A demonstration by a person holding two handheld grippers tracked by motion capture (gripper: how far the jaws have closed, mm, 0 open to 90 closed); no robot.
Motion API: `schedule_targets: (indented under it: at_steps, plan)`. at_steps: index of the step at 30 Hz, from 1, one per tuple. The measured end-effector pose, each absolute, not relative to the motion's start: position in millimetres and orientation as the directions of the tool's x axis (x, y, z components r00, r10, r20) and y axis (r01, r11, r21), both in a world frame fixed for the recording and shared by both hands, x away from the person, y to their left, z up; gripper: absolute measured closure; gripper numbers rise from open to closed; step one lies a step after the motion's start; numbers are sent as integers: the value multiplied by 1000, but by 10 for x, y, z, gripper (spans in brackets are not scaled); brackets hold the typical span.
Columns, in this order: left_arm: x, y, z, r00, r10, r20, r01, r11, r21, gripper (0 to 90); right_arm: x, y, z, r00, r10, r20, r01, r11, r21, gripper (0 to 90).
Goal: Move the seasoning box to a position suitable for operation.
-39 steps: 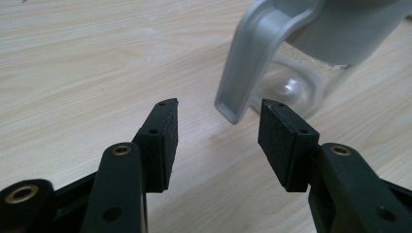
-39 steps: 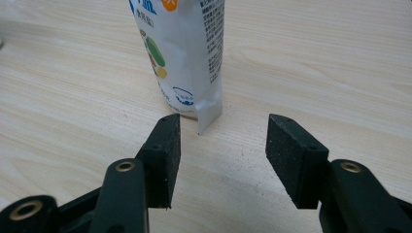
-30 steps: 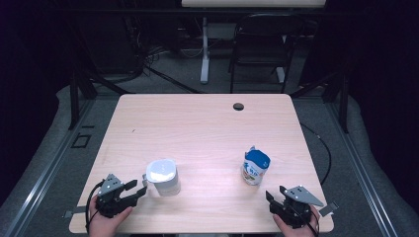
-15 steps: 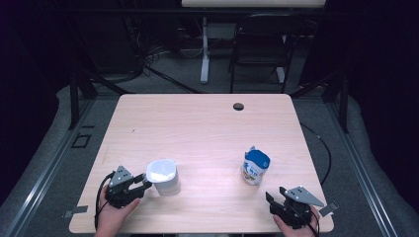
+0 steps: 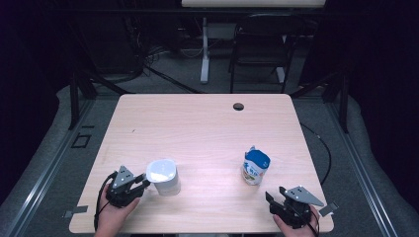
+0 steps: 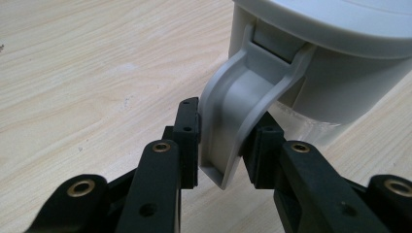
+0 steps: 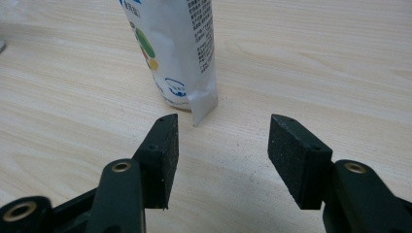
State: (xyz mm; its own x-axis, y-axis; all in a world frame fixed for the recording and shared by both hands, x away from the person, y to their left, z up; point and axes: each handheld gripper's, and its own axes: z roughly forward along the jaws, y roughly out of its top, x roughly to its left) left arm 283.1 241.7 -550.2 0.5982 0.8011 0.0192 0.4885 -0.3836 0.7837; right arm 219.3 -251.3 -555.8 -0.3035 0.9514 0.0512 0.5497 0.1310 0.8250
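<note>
A white lidded jug [image 5: 163, 177] stands on the wooden table [image 5: 197, 128] at the front left. Its curved handle [image 6: 233, 121] points toward my left gripper [image 5: 143, 185], and the two black pads of my left gripper [image 6: 226, 141] press on either side of that handle. At the front right stands a blue and white pouch [image 5: 256, 167], upright, with printed text on its side [image 7: 175, 53]. My right gripper [image 5: 275, 195] rests near the table's front edge, a short way behind the pouch. In the right gripper view my right gripper [image 7: 221, 145] is open with nothing between its pads.
A dark round cable hole [image 5: 238, 106] sits near the table's far edge. Beyond the table stand a black chair [image 5: 257, 49] and a desk leg [image 5: 204, 49] on the dark floor. Bare wood lies between jug and pouch.
My left gripper has moved forward and to the right up to the jug, and its jaws now sit around the handle. The right gripper, jug and pouch have stayed put.
</note>
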Motion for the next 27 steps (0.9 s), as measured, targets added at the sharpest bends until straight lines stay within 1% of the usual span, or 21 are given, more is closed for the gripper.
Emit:
schedule_targets:
  at_steps: [7,10,11,13,18,21,27]
  plan:
    - [2827,2403,-5495,598,802,22,491,-388,780,709,2195,-2507,-5559,-313,947,71,539,116,834,467]
    - [2826,2395,-5496,596,803,20,493,-385,780,710,2195,-2506,-5557,-316,946,66,538,122,834,487]
    - [2822,2388,-5494,596,803,18,495,-385,779,710,2193,-2499,-5551,-326,944,59,536,132,834,510]
    - [2820,2377,-5492,598,801,18,495,-386,778,710,2193,-2493,-5550,-330,942,56,533,137,835,517]
    - [2808,2330,-5484,603,798,18,496,-392,775,711,2201,-2476,-5555,-334,941,53,537,143,831,517]
    - [2795,2281,-5481,611,791,23,488,-399,776,712,2206,-2459,-5562,-340,939,51,532,147,834,499]
    - [2767,2172,-5460,626,780,20,486,-409,772,715,2212,-2435,-5571,-351,935,48,538,159,828,504]
